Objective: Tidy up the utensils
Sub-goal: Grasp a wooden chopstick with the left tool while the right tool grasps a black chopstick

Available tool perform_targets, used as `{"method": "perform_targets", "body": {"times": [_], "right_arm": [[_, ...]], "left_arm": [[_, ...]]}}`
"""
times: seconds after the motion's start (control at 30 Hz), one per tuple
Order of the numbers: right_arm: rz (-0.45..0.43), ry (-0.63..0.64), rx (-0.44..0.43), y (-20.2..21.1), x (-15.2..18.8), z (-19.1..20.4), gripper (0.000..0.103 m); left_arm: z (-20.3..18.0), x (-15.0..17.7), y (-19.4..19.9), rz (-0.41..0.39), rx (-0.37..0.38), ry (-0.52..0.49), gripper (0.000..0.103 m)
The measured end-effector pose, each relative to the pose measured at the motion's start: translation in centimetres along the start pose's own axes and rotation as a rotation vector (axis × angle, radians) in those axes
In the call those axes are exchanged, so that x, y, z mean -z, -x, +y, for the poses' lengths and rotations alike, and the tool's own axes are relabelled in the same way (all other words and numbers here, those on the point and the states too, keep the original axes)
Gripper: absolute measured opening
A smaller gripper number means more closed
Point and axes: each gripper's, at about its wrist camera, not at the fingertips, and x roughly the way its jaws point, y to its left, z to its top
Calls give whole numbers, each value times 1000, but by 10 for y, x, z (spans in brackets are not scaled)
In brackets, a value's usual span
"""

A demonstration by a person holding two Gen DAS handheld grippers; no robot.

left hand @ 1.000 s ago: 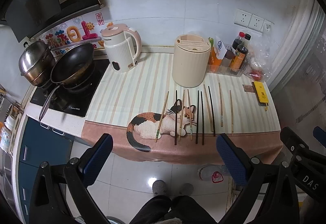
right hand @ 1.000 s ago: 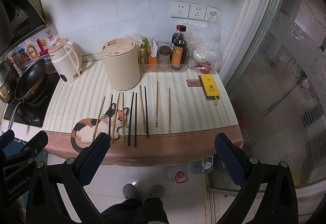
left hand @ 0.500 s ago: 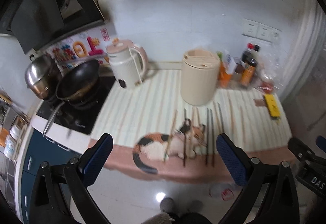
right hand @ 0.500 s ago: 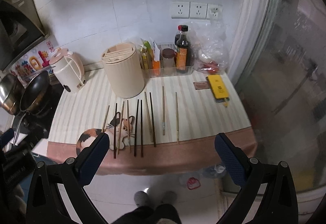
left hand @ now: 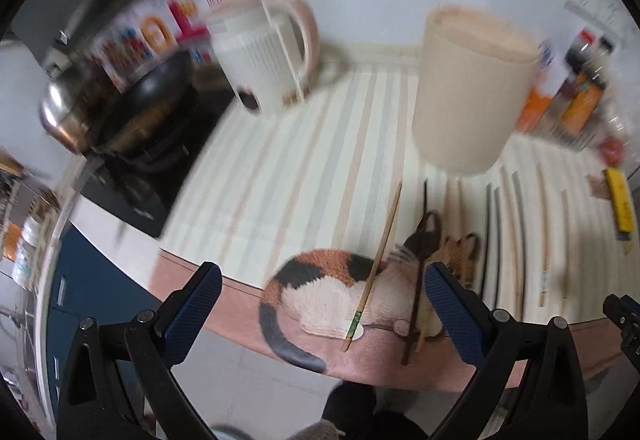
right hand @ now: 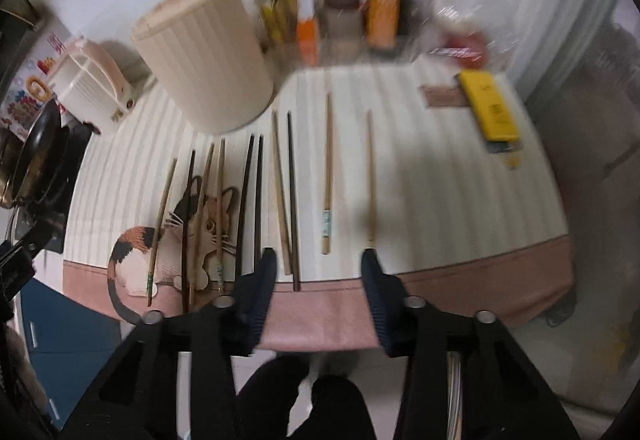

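a kitchen counter [right hand: 460, 200] under a white tiled wall wears a smooth striped cloth, cream and pale, with a pink border at the front edge and a printed calico cat [right hand: 180, 236] near the front left corner. ten chopsticks [right hand: 327, 176] lie side by side across the front half of the cloth, thin straight rods pointing from front edge to back: six of pale wood or bamboo, four dark. a ribbed cream cylinder holder [right hand: 208, 56] stands behind them toward the back middle. a white ribbed kettle [left hand: 260, 56] with a pink handle stands to its left, beside a dark wok [left hand: 152, 100] and a steel pot [left hand: 60, 116] on the stove. a flat yellow box [right hand: 490, 108] lies near the right edge.

the left gripper [left hand: 320, 292] hangs over the front edge with its blue textured fingers spread wide, nothing between them. the right gripper [right hand: 318, 264] has just been narrowing its jaws; they stand apart above the front ends of the chopsticks, gripping nothing.
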Motion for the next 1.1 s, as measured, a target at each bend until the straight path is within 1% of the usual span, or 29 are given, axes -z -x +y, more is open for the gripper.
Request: {"method": "perform_targets", "body": {"times": [0.1,0.13,0.2,0.23,0.27,0.3,0.37,0.43,0.53,0.6,0.67,0.73,0.77,0.8,0.83,0.87,0.9,1.0,1.1], "right_arm": [[50,12,-24,-33,-10,5,28],[71,8,-23,-45,-15,6,28],[109,0,-40,-64,-25,8,28],[134,-10,-43,-75,-31,9,30],[159,-15,-49,-87,-38,11,30],[173,-19,-50,-95,-43,11,32],[209,-31,-39,-115,-55,13,32],[233,-43,-29,-130,-65,14,32],[254,-38,-7,-151,-82,18,32],[274,-27,13,-163,-89,23,32],[284,-23,32,-174,-94,26,32],[293,-18,61,-182,-97,29,31],[302,-15,67,-187,-97,31,30],[285,-19,55,-187,-98,31,19],[289,-13,70,-188,-97,32,0],[314,-11,97,-192,-94,32,0],[305,-16,94,-190,-91,31,0],[341,0,115,-187,-77,33,0],[376,-2,128,-184,-62,34,0]], "left_arm": [[-9,-4,-48,111,32,-35,102],[-13,-6,-63,149,51,-55,102],[-20,-8,-91,209,88,-89,93],[-23,-9,-103,233,101,-105,82],[-26,-10,-115,258,110,-117,74],[-29,-10,-125,280,119,-128,71],[-35,-10,-141,311,138,-149,61],[-42,-15,-154,331,146,-172,58],[-47,-16,-163,350,156,-185,43],[-48,-18,-159,333,174,-186,32],[-48,-20,-157,336,198,-175,5],[-47,-23,-155,332,189,-165,5],[-46,-27,-161,329,191,-155,5],[-44,-29,-162,333,197,-144,5],[-40,-30,-163,343,210,-126,5],[-36,-32,-163,353,221,-111,5],[-33,-33,-164,362,231,-100,5],[-21,-35,-164,392,281,-74,5],[-12,-38,-162,409,315,-83,5]]}}
